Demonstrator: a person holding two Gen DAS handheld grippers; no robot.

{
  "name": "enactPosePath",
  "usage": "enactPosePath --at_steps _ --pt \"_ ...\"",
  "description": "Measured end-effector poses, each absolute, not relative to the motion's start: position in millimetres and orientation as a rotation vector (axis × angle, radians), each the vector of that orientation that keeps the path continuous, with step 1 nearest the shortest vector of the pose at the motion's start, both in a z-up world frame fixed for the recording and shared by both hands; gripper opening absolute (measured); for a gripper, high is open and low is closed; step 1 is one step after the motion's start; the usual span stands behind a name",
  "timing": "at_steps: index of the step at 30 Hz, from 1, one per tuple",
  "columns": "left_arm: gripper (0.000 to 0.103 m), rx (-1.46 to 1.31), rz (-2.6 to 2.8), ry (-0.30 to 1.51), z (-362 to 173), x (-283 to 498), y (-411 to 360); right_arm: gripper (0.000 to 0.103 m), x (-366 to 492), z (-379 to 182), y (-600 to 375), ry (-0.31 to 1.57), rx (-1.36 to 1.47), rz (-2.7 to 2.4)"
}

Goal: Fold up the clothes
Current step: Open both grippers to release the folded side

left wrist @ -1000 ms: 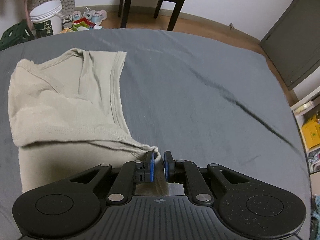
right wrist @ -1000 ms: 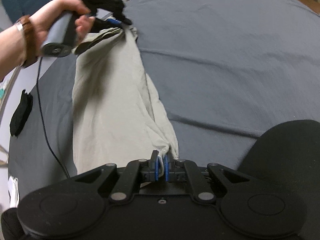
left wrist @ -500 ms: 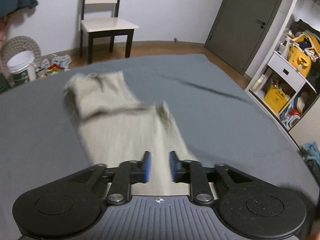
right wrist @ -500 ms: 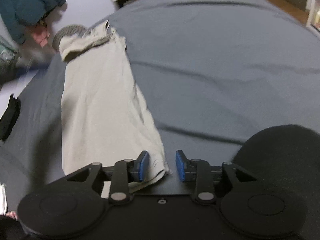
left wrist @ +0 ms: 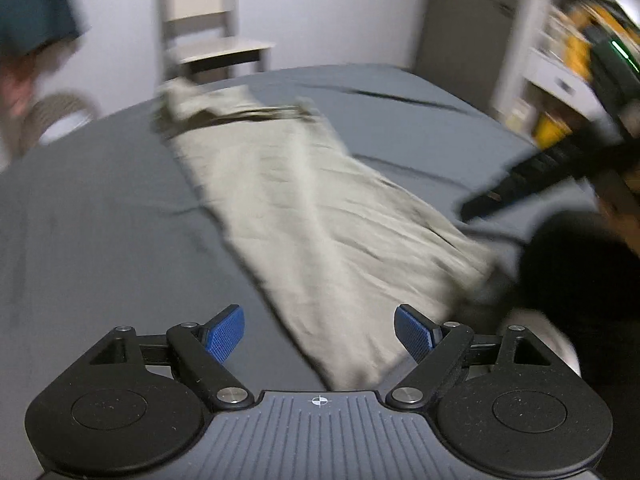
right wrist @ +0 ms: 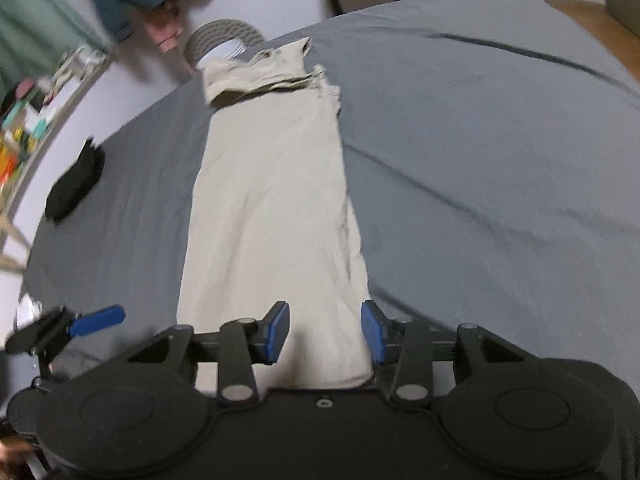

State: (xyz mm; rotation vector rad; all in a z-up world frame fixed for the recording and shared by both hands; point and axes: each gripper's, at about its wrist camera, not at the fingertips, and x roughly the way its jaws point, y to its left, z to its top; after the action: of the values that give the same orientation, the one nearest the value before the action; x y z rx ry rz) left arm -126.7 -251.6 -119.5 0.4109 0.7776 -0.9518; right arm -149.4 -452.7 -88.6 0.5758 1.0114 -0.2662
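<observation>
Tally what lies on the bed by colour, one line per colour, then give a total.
Beige: 1, the folded garment, a long strip on the grey sheet.
Black: 1, a small dark item near the bed's edge; too blurred to identify.
Total: 2.
Neither open gripper, left or right, holds anything.

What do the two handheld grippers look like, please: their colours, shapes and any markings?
Both look alike. The left gripper has a black body with two round discs, silver pivot pins, black linkage arms and blue textured pads. Its ribbed grey front plate carries a small white crosshair mark. The right gripper has the same black discs, silver pins and blue pads, with a small screw at its centre.
</observation>
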Motion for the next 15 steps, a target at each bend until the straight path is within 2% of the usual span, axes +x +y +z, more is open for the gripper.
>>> enactPosePath --at_steps 3,5,8,9,11,13,15 --pt "0.082 0.544 -0.948 0.753 -128.5 -141.8 -265.4 0.028 -148.2 -101.1 -446.2 1.064 0.564 -0.271" --pt "0.082 0.615 -0.935 0.741 -134.6 -150.1 -273.0 0.028 -143.2 -106.8 -445.8 1.084 0.576 -0.282" --pt "0.082 0.674 -0.891 0.742 -145.0 -157.6 -279.3 0.022 -134.6 -115.6 -446.2 1.125 0.545 -0.325" --pt "0.079 0.700 -0.876 0.735 -149.9 -159.8 -280.9 0.016 -132.0 -119.4 -447.0 1.143 0.540 -0.334" --pt "0.063 0.715 -0.864 0.753 -156.4 -160.1 -282.8 0.011 -128.2 -125.2 -448.6 1.168 0.534 -0.353" --pt "0.054 0.654 -0.872 0.796 -158.2 -156.0 -281.8 0.008 -128.9 -125.6 -450.3 1.177 0.535 -0.368" --pt "0.053 0.606 -0.870 0.827 -158.0 -151.1 -278.8 0.008 -134.5 -126.8 -452.5 1.175 0.557 -0.374"
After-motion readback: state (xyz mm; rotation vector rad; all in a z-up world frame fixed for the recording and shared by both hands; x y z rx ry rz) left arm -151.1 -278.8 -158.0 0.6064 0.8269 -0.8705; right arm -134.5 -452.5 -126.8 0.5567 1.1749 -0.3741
